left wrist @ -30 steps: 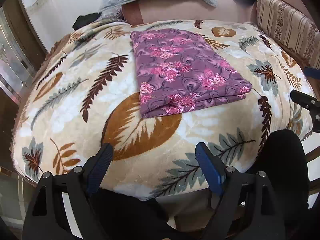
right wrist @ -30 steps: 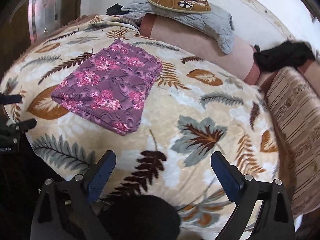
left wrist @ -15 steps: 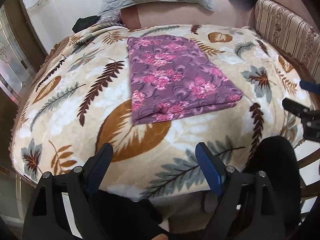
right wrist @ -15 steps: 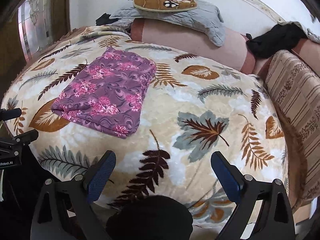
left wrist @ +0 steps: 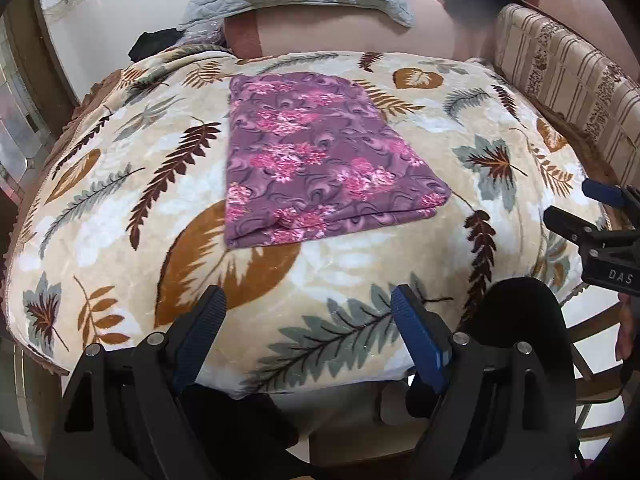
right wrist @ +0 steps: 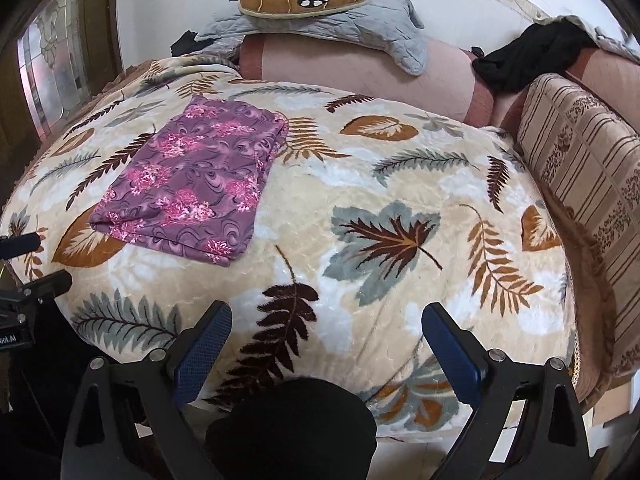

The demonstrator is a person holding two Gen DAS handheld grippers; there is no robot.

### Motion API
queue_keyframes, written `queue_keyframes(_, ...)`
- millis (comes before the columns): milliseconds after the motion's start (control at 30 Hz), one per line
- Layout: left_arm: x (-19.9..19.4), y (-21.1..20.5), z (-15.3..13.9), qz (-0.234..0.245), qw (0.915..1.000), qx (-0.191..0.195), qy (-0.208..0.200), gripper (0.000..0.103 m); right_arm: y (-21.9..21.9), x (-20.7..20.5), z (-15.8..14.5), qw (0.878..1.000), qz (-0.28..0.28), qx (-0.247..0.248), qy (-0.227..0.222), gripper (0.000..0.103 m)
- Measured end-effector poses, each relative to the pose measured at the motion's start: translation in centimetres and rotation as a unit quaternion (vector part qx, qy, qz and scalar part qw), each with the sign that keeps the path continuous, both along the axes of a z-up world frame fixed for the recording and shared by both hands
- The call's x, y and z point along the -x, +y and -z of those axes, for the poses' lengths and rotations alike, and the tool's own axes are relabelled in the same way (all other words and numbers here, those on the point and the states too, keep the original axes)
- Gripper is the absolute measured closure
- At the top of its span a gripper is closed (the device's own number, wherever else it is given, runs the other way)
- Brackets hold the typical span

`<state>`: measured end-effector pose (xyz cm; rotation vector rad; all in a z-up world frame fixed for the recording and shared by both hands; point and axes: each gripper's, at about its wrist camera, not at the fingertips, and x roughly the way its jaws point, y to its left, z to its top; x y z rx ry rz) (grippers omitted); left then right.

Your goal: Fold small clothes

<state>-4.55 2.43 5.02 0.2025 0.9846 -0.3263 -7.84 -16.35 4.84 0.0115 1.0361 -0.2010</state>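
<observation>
Folded purple floral cloth [left wrist: 320, 160] lying flat on leaf-print blanket [left wrist: 120, 208] covering bed, toward left half. Left claw [left wrist: 308, 324] hovering over near blanket edge, jaws standing wide, gripping nothing. Right claw [right wrist: 326, 338] hanging at near edge too, jaws wide, nothing between them. Both well apart from cloth. Grey quilt [right wrist: 372, 28] resting on pink bolster [right wrist: 360, 68] behind.

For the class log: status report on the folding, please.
Left hand-held gripper and right hand-held gripper open, empty. Purple floral cloth folded on leaf-print blanket. Nothing blocking.
</observation>
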Motion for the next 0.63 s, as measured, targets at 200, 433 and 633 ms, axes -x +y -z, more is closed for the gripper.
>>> queue_keyframes(200,0.5,-1.1,0.4,0.002,0.9999,0.005,0.014,0.018,0.1,0.0,0.0,1.0,-0.001,0.002,0.001,0.006)
queue_keyframes(433,1.1,-2.5,0.2,0.017,0.9998,0.005,0.006,0.018,0.0,0.1,-0.1,1.0,-0.003,0.006,0.0,0.006)
queue_keyframes(633,1.1,-2.6,0.3,0.015,0.9998,0.001,0.011,0.018,-0.4,0.1,-0.2,1.0,0.001,0.005,0.001,0.006)
